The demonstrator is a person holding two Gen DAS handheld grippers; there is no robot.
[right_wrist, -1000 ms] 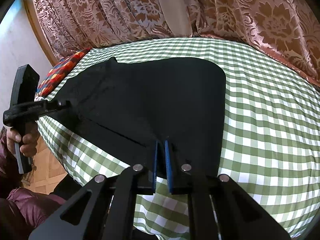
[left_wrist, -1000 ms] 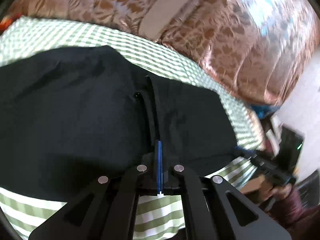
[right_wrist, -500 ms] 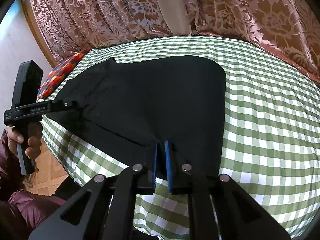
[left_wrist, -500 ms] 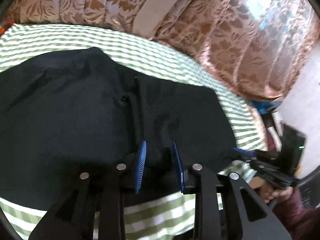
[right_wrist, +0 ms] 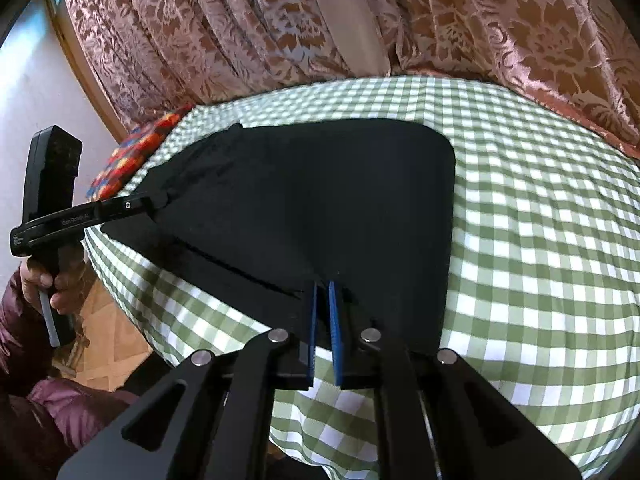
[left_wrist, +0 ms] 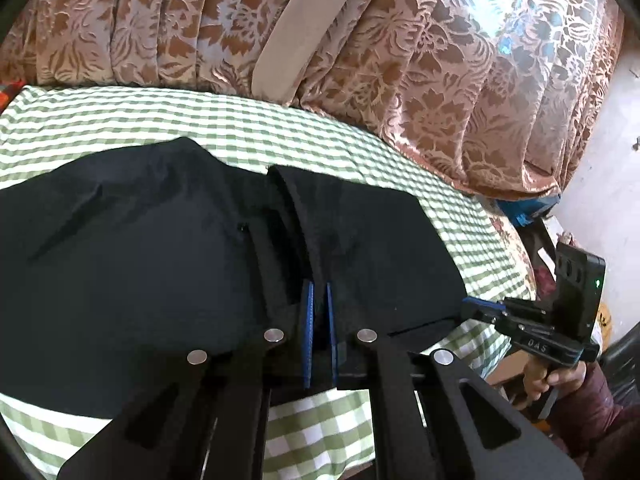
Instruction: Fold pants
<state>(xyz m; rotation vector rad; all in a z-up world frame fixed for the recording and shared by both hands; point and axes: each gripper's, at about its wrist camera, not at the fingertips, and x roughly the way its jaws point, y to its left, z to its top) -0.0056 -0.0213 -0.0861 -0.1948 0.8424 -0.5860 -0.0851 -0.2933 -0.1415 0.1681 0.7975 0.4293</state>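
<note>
The black cloth pants (right_wrist: 320, 208) lie spread flat on the green-and-white checked bedspread (right_wrist: 540, 240), along its near edge, with the brown floral curtain (right_wrist: 480, 24) hanging beyond the far edge.

Both tools hold the near hem of the garment — the step in hand looks like the pick-up before a fold. The right gripper (right_wrist: 323, 308) has its blue pads pressed together on the pants' edge close to the near right corner of the cloth. The left gripper (left_wrist: 318, 312) has just been closing; its pads now pinch a raised ridge of black fabric near the opposite end, where a seam or fly line runs away from the near edge. A hand (right_wrist: 52, 280) in a maroon sleeve works the left tool's handle just off the bedspread's left edge.

As I judge it, the next move calls for lifting both pinched points together and carrying them toward the far edge so the near half lands on the far half. The two tools should rise evenly, or the slack cloth between them will sag and crease.
</note>
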